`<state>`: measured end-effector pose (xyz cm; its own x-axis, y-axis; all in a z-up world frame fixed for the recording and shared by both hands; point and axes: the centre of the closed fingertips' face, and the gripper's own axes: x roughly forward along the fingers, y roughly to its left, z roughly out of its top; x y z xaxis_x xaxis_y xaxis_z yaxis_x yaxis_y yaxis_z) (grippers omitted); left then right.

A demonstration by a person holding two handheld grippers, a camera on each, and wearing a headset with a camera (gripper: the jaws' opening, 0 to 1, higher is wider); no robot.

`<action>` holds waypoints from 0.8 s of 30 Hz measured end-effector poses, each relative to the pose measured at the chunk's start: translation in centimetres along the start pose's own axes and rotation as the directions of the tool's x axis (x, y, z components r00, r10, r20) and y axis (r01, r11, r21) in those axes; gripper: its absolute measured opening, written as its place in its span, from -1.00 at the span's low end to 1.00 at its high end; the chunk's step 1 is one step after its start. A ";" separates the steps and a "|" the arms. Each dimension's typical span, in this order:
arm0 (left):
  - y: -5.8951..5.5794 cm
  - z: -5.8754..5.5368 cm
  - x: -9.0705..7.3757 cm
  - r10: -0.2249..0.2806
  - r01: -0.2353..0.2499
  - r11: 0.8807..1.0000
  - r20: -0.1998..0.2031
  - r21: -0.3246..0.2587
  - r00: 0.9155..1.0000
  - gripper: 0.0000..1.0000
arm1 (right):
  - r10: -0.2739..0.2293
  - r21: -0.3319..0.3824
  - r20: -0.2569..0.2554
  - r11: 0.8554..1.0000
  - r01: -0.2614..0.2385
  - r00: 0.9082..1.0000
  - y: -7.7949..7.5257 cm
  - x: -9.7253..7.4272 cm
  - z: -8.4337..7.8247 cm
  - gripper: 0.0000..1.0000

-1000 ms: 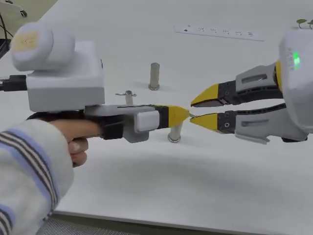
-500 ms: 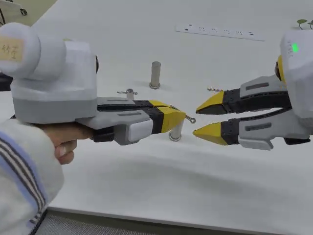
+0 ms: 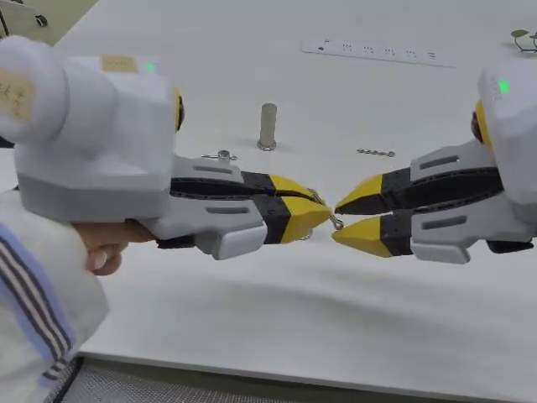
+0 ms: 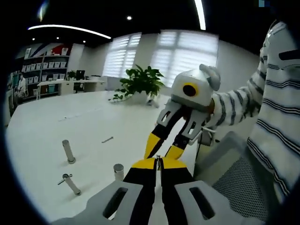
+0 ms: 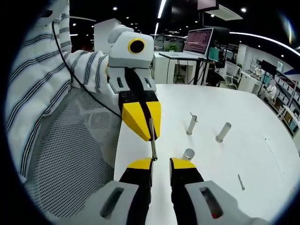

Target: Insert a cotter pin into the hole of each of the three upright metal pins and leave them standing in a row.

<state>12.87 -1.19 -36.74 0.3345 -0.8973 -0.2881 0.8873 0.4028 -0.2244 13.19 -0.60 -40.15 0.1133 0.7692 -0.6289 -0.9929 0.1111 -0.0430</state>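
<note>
Sleeve (image 3: 33, 285) and hand (image 3: 105, 248) sit at the left edge of the head view. The hand holds the left gripper (image 3: 323, 211), which points right over the white table (image 3: 277, 311). Its jaws are pressed together on a cotter pin (image 5: 153, 138), and the free end sticks out past the yellow tips.

Behind this gripper stands the left pin (image 3: 223, 157), with another cotter pin across its top. To its right and farther back is the far pin (image 3: 268, 126), upright and bare. The near pin (image 5: 188, 153) stands upright just beside the meeting tips; in the head view the left gripper covers most of it.

The right gripper (image 3: 337, 221) faces the left one tip to tip. Its jaws are spread, and the end of the held cotter pin lies in the gap. In the right gripper view that end is close to one yellow tip, but I cannot tell if it touches.

Farther right and back, a loose cotter pin (image 3: 375, 152) lies flat on the table, well apart from the pins. A power strip (image 3: 377, 53) lies along the far edge.
</note>
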 end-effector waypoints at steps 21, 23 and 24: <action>-0.3 -0.2 -0.5 -0.051 0.051 0.998 -0.001 0.042 0.999 -1.00 | 0.114 0.142 0.108 0.981 -0.129 0.988 1.7 -0.3 0.5 -1.00; -0.2 -0.4 -0.6 -0.056 0.056 0.997 -0.010 0.049 0.998 -1.00 | 0.120 0.144 0.105 0.980 -0.134 0.987 1.8 -0.3 0.4 -1.00; -0.2 -0.5 -0.7 -0.059 0.059 0.997 -0.015 0.054 0.998 -1.00 | 0.125 0.145 0.104 0.980 -0.139 0.987 1.9 -0.3 0.4 -1.00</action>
<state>12.29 -0.56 -36.99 0.2771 -0.9165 -0.2884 0.9214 0.3386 -0.1906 11.32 -0.35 -39.74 -0.0082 0.8385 -0.5448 -0.9831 0.0930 0.1579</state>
